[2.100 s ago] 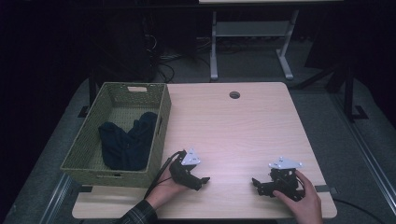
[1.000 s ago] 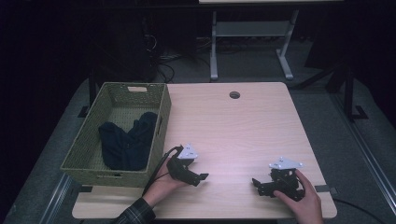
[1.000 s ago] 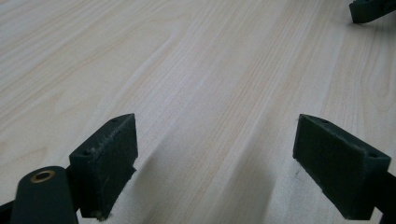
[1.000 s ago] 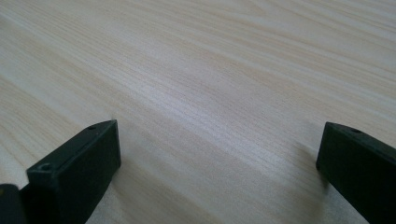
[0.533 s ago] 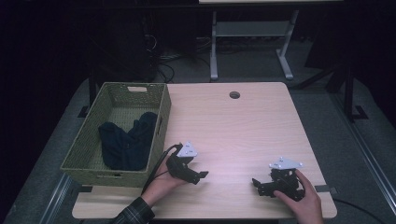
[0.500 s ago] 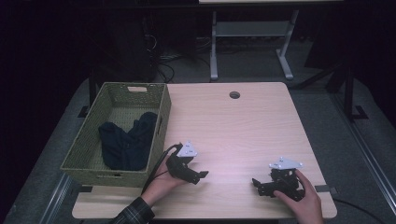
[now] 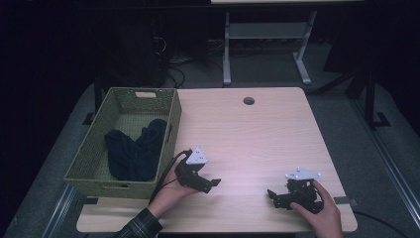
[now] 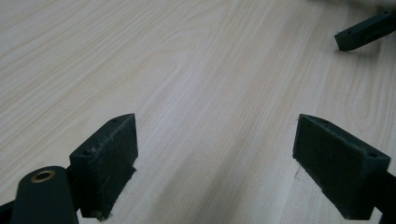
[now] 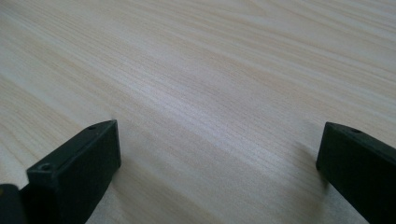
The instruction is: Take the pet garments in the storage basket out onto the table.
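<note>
Both grippers sit low over the bare table (image 7: pixel 257 134), jaws spread wide and holding nothing — wood grain runs clear between them in each gripper view. The left gripper (image 7: pixel 210 183) lies just beside the basket (image 7: pixel 86 163), its jaws pointing across the table toward the right gripper (image 7: pixel 275 196), whose jaw tip shows at the far edge of the left gripper view. The dark cloth (image 7: pixel 133 151) lies bunched inside the basket, untouched. The left gripper's nearness to the basket suggests it is placed to reach for the cloth, while the right waits well apart.
</note>
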Tool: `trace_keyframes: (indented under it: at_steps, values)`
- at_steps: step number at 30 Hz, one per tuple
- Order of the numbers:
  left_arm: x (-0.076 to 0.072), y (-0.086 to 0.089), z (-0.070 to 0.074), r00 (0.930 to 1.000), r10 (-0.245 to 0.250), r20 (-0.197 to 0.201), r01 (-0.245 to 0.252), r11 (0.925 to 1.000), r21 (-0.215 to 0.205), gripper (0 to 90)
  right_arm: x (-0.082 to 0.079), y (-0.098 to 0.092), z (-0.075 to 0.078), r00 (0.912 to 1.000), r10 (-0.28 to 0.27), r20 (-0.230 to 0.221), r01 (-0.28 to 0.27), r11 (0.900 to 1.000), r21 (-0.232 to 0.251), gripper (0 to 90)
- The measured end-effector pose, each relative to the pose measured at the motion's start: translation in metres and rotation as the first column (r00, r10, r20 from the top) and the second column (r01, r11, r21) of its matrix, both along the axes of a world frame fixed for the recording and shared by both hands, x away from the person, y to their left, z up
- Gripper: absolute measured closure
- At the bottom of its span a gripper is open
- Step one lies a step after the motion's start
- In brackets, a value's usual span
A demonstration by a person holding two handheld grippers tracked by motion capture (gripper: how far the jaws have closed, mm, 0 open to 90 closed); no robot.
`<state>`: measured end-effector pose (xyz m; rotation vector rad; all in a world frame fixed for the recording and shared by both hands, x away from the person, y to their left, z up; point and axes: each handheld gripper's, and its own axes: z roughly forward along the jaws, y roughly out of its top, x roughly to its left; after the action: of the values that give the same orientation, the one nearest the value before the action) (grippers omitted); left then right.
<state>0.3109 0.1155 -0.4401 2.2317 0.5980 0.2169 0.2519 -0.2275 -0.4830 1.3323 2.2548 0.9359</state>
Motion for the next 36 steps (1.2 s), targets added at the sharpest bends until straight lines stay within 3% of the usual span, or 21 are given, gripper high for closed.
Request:
trace_keyframes:
  at_steps: [14, 19, 22, 36]
  values:
    - [0.003, 0.001, 0.013, 0.9999, 0.005, 0.012, -0.005, 0.9997, -0.024, 13.5, 0.0, 0.0, 0.0, 1.0, -0.001, -0.001, 0.001, 1.0, 0.0, 0.0]
    - [0.003, 0.001, 0.019, 0.9999, 0.014, 0.01, -0.013, 0.9985, -0.052, 13.5, 0.0, 0.0, 0.0, 1.0, -0.001, 0.0, 0.001, 1.0, 0.0, 0.0]
    - [0.004, 0.002, 0.021, 0.9999, 0.008, -0.008, -0.008, 0.9986, -0.052, 13.6, 0.0, 0.0, 0.0, 1.0, -0.002, 0.0, 0.002, 1.0, 0.0, 0.0]
    - [0.005, 0.002, 0.033, 1.0, 0.009, 0.002, -0.009, 0.9984, -0.055, 13.7, 0.0, 0.0, 0.0, 1.0, -0.002, -0.001, 0.002, 1.0, 0.001, 0.0]
